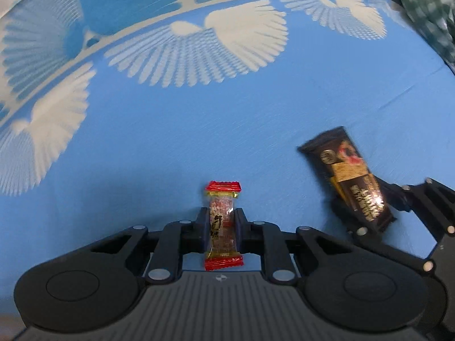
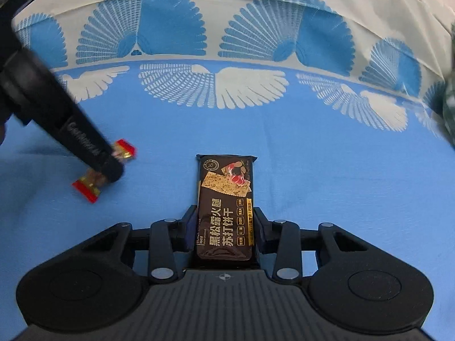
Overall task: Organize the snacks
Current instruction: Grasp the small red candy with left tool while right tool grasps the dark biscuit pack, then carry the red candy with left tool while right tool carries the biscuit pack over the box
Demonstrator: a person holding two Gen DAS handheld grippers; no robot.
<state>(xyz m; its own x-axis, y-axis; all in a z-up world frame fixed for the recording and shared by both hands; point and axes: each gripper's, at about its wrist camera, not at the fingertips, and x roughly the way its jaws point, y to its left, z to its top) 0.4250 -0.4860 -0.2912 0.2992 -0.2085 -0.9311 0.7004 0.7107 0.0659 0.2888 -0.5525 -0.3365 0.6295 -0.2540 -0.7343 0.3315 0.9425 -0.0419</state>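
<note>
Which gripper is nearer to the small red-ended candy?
Left. The left gripper is shut on the candy; the right gripper is apart, to its right, clamped on the dark cracker pack.

Blue cloth [image 1: 227, 119] with white fan-shaped motifs covering the surface; green-and-white checked fabric [image 1: 426, 14] at its far right edge.

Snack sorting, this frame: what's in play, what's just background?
In play:
- red-ended candy, gripped between the left gripper fingers
- dark cracker pack, gripped between the right gripper fingers

Background:
- blue cloth with white fan print, under both snacks
- green checked fabric at the far right edge
</note>
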